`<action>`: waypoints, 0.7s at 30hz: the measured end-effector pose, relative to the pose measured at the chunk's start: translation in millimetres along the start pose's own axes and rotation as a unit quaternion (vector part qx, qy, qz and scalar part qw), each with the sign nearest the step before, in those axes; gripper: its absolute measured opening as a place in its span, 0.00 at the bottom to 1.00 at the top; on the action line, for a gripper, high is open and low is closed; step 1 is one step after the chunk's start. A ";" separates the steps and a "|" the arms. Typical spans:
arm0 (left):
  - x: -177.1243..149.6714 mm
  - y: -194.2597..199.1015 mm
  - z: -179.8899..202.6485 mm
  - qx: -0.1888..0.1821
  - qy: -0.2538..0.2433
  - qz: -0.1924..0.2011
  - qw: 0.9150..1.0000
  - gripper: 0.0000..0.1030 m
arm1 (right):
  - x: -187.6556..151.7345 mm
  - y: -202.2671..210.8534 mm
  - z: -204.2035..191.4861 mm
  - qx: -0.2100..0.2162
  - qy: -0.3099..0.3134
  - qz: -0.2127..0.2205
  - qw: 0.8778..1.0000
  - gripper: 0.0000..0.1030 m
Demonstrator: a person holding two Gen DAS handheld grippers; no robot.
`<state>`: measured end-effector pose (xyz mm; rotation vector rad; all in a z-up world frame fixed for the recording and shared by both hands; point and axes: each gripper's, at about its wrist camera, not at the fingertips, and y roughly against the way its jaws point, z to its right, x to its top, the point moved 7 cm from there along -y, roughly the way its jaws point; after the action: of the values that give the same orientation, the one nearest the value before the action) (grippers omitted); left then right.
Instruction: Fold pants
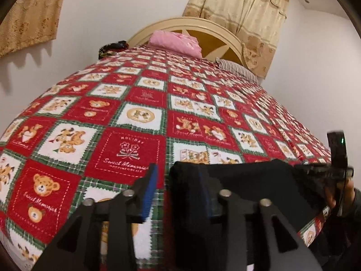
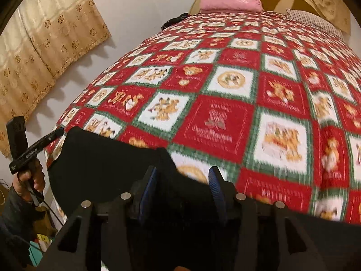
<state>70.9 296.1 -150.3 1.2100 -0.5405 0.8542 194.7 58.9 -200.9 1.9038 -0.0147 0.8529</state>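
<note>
The black pants (image 1: 243, 180) hang stretched between my two grippers over the near edge of the bed; they also show in the right wrist view (image 2: 101, 158). My left gripper (image 1: 178, 180) is open, with a wide gap between its blue pads (image 1: 150, 189); a fold of the pants drapes over its right finger. My right gripper (image 2: 183, 185) is also open, its pads (image 2: 215, 187) apart with black cloth lying between them. The other gripper's body shows at each frame's edge: the right one (image 1: 336, 164) in the left view, the left one (image 2: 27, 149) in the right view.
The bed carries a red, white and green teddy-bear quilt (image 1: 144, 113). A pink folded cloth (image 1: 178, 43) and a striped pillow (image 1: 237, 67) lie by the cream headboard (image 1: 209, 29). Beige curtains (image 1: 237, 11) hang on the white wall. Clutter sits on the floor at left (image 2: 42, 239).
</note>
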 end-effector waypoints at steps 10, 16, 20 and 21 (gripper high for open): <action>-10.5 -2.2 151.9 -0.117 -0.117 -0.019 0.986 0.50 | -45.6 78.5 63.8 -0.058 -0.059 0.039 0.996 0.49; -56.6 -28.4 264.7 -0.207 -0.212 -0.078 0.952 0.51 | -98.7 175.8 158.9 -0.134 -0.164 0.085 0.974 0.49; -80.3 -35.4 315.6 -0.244 -0.246 -0.106 0.932 0.51 | -148.3 232.5 219.6 -0.182 -0.252 0.106 0.945 0.49; -83.6 -36.2 325.0 -0.252 -0.251 -0.110 0.928 0.51 | -159.0 244.4 230.1 -0.195 -0.263 0.111 0.938 0.49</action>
<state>75.5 -41.3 -140.9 0.9758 -0.9518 0.1754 112.9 -300.3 -153.5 1.7116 -0.6866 0.4155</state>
